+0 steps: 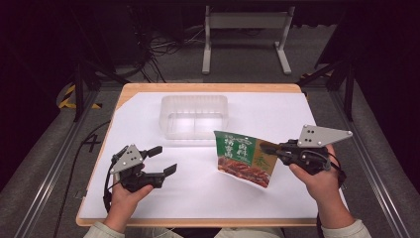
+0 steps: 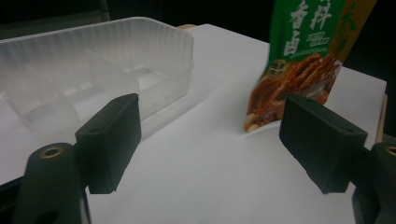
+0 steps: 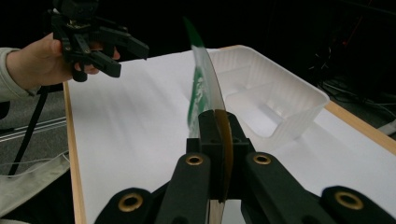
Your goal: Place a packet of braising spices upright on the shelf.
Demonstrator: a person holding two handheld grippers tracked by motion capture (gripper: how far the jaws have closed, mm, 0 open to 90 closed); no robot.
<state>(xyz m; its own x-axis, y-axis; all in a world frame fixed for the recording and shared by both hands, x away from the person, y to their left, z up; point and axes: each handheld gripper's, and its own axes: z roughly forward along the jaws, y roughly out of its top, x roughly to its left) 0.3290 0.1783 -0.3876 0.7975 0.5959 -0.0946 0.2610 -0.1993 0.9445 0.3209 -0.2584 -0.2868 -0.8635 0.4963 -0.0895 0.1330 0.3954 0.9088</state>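
A green and orange snack packet [image 1: 243, 157] with a picture of food hangs above the white sheet, pinched at its right edge by my right gripper [image 1: 267, 148], which is shut on it. In the right gripper view the packet [image 3: 201, 88] stands edge-on between the closed jaws. My left gripper [image 1: 162, 160] hovers over the left part of the sheet, open, with nothing between its jaws. In the left gripper view the packet [image 2: 306, 56] hangs ahead on the right, beyond the wide-apart jaws.
A clear plastic tray [image 1: 194, 115] with inner dividers sits at the back middle of the white sheet [image 1: 198, 188], which covers a wooden table [image 1: 208, 88]. A metal stand [image 1: 245, 29] and cables lie on the floor beyond.
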